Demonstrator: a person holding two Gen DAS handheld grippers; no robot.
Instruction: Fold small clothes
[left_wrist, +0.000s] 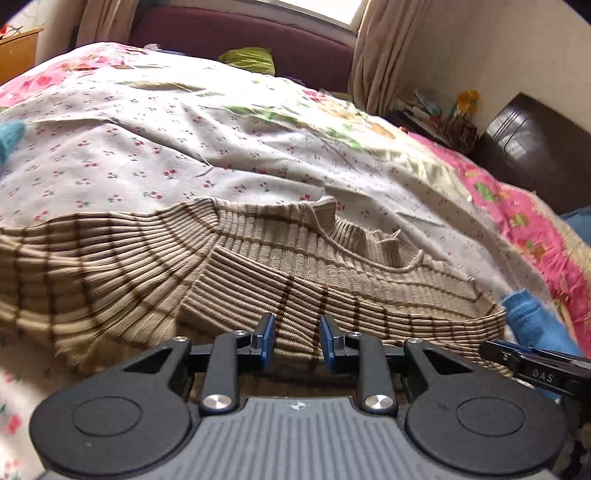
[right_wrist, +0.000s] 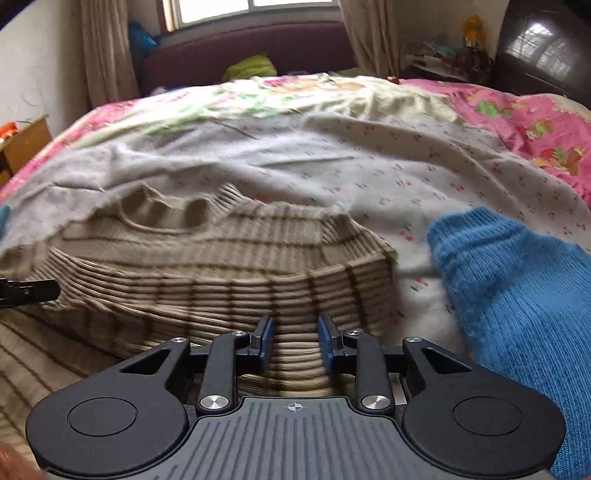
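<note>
The striped ribbed sweater (left_wrist: 258, 266) lies spread on the bed (left_wrist: 147, 147), collar at the far side, one sleeve already folded across its body. The left hand-held gripper (left_wrist: 297, 341) has the near edge bunched between its pads, apparently clenched on the knit. The right hand-held gripper (right_wrist: 295, 341) likewise grasps the near hem, fabric rising between its fingers. A blue knit piece (right_wrist: 517, 295) sits just right of the sweater. This looks like the lengthwise fold: next, both should lift together and carry the hem toward the collar.
</note>
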